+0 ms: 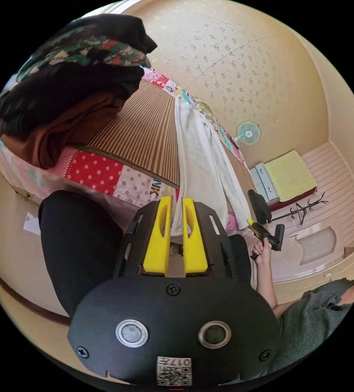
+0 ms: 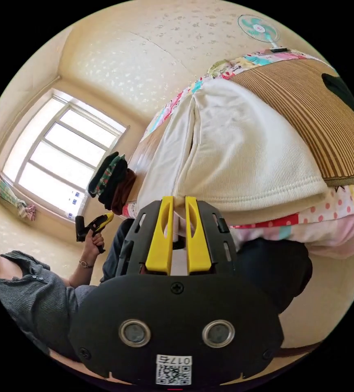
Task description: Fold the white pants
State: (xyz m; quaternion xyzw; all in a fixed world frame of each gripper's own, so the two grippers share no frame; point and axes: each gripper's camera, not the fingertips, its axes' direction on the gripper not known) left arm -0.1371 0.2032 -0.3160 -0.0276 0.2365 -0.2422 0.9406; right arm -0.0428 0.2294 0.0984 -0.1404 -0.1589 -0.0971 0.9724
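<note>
The white pants (image 1: 203, 163) are lying stretched out along the striped brown mat (image 1: 144, 130) that is covering the bed, over a patchwork quilt (image 1: 103, 173) with red polka-dot squares. In the left gripper view, the left gripper (image 1: 177, 202) is reaching to the near end of the pants, its yellow jaws nearly together with the white fabric running down between them, so it is clamping that edge. The right gripper (image 1: 254, 225) is showing off to the side in a hand (image 1: 262, 248). In the right gripper view, the right gripper (image 2: 179, 201) is likewise pinching the ribbed white cloth (image 2: 242, 155) at the bed's edge, jaws narrowed on it. A pile of dark folded clothes (image 1: 70, 81) is sitting on the mat, well apart from the pants. A fan (image 1: 248, 132) is standing by the wall.
</note>
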